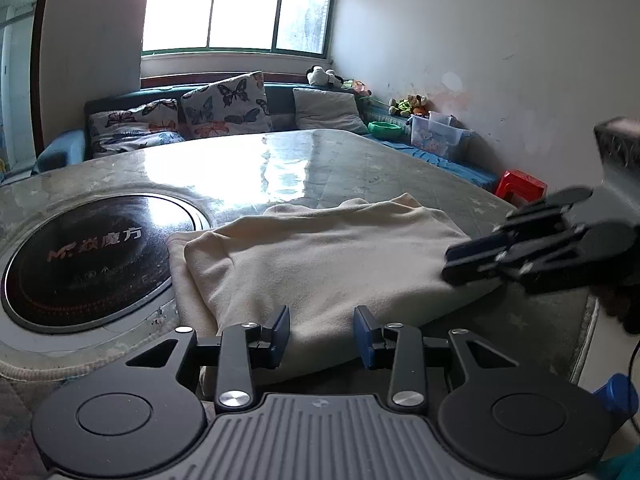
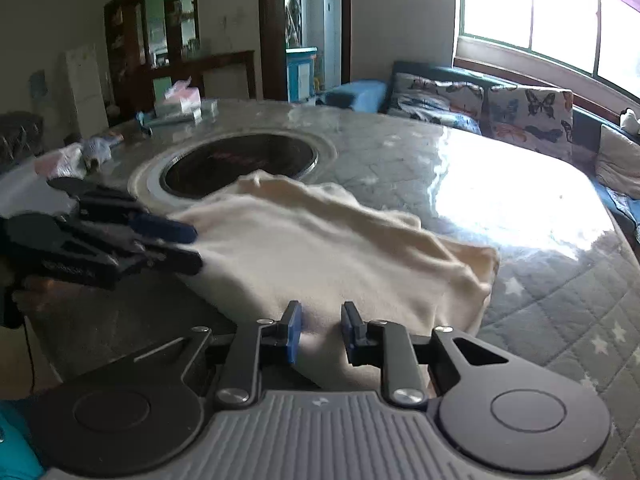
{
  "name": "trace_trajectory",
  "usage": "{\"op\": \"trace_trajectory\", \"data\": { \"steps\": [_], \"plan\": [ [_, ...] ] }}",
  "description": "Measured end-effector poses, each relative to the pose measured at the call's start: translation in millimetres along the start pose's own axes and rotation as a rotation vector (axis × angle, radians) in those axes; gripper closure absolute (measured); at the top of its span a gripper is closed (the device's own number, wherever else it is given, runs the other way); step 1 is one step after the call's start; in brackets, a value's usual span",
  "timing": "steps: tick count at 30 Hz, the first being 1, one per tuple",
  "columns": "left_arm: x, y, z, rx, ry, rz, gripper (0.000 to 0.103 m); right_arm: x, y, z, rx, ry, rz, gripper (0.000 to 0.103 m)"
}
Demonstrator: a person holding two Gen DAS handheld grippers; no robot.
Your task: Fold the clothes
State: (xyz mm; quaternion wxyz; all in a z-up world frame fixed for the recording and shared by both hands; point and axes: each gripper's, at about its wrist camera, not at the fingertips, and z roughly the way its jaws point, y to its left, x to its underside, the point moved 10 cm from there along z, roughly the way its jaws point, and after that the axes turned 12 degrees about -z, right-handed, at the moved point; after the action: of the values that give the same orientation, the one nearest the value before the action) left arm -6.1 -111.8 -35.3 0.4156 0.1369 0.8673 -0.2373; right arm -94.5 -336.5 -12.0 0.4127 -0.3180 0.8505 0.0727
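Note:
A cream garment [image 1: 320,256] lies folded in layers on the round table [image 1: 248,164]; it also shows in the right wrist view [image 2: 320,256]. My left gripper [image 1: 322,334] is open, its blue pads over the garment's near edge, holding nothing. My right gripper [image 2: 320,334] is open over another edge of the garment. In the left wrist view the right gripper [image 1: 472,262] comes in from the right at the cloth's right edge. In the right wrist view the left gripper [image 2: 188,246] comes in from the left at the cloth's edge.
A black round cooktop [image 1: 92,260] is set into the table left of the garment. A sofa with butterfly cushions [image 1: 224,106] runs under the window. A red stool [image 1: 520,186] stands by the wall. Boxes and small cloths [image 2: 176,106] sit at the table's far side.

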Motion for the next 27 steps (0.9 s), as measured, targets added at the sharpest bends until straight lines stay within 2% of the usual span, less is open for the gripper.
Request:
{"op": "trace_trajectory", "data": {
  "steps": [5, 11, 15, 21, 27],
  "plan": [
    [-12, 9, -7, -0.002, -0.02, -0.048, 0.064, -7, 1, -4, -0.004, 0.0, -0.016, 0.081],
    [-7, 19, -3, -0.013, -0.002, -0.073, 0.064, -24, 16, 6, -0.076, -0.033, -0.03, 0.081],
    [-10, 22, -6, 0.002, 0.008, -0.084, 0.064, -19, 24, 18, -0.098, 0.0, -0.057, 0.081],
    [-32, 16, 3, 0.001, -0.001, -0.05, 0.064, -40, 8, 16, -0.093, -0.023, -0.04, 0.079],
    [-38, 22, 28, -0.021, 0.034, -0.048, 0.064, -64, -9, 45, -0.079, -0.017, -0.019, 0.079]
  ]
}}
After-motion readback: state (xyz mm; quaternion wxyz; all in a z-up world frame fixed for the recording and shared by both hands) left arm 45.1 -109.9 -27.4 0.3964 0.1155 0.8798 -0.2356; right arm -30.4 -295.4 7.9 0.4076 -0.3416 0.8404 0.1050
